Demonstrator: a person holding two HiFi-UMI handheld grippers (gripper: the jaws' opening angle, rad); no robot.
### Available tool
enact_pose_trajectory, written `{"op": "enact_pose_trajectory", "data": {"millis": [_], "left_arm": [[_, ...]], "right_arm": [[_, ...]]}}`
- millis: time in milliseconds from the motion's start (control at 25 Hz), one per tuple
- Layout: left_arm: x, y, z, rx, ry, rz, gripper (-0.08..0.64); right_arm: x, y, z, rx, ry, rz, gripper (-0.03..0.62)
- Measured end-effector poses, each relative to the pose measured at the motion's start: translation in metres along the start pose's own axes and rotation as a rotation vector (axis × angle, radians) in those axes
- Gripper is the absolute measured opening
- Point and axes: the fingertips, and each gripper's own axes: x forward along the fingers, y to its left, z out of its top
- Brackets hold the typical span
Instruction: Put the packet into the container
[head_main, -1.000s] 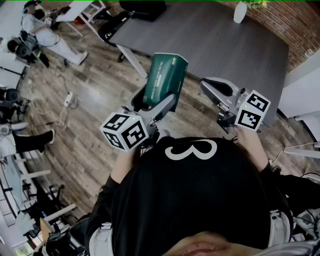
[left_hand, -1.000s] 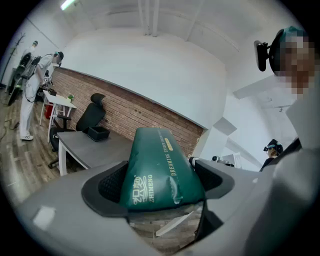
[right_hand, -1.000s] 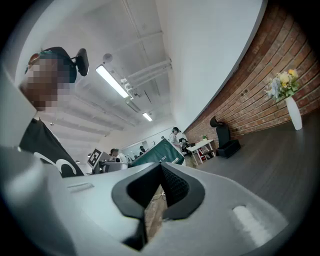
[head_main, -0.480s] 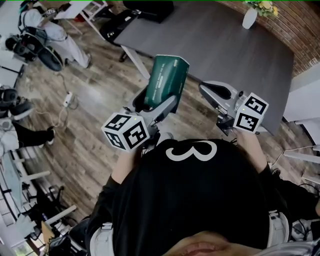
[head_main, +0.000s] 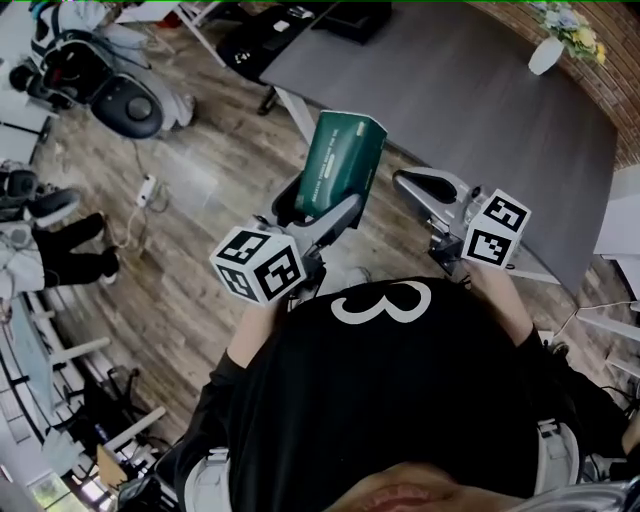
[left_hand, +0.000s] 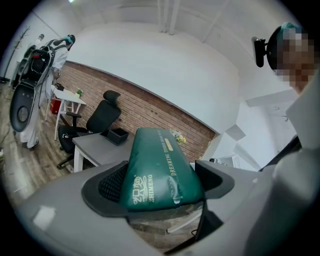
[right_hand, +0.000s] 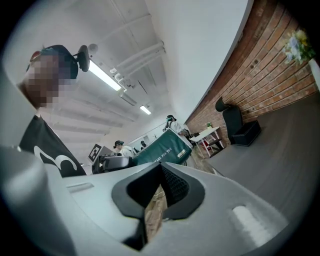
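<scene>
Moved: since a second ago the grey table (head_main: 470, 90) and its vase (head_main: 546, 55) have slid rightward in the head view, and the packet rides along unchanged.
Left gripper (head_main: 312, 208): clamped on the lower end of the green packet (head_main: 342, 165), held tilted up in the air, above the floor at the table's near edge.
Right gripper (head_main: 422, 188): pressed together, nothing between.
Done: packet lifted and carried.
Left: reaching a container and releasing. The black box (left_hand: 119, 135) on the table may be it, I judge.
Count: one packet, two grippers, one table, one black box.
</scene>
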Motion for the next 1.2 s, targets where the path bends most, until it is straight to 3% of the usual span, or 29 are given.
{"op": "enact_pose_trajectory", "data": {"millis": [280, 680, 920, 1200], "left_arm": [[-0.028, 0.047, 0.001, -0.023, 0.028, 0.028, 0.439], [0.028, 0.117, 0.025, -0.025, 0.043, 0.086, 0.439], [0.056, 0.144, 0.067, -0.029, 0.066, 0.085, 0.437], [0.129, 0.168, 0.124, -0.011, 0.056, 0.061, 0.437]], "right_arm": [[0.042, 0.003, -0.018, 0.059, 0.000, -0.019, -0.003], [0.085, -0.091, 0.008, 0.105, -0.037, -0.002, -0.003], [0.109, -0.123, 0.047, 0.112, -0.057, -0.025, -0.003], [0.117, -0.185, 0.096, 0.101, -0.089, -0.069, -0.003]]}}
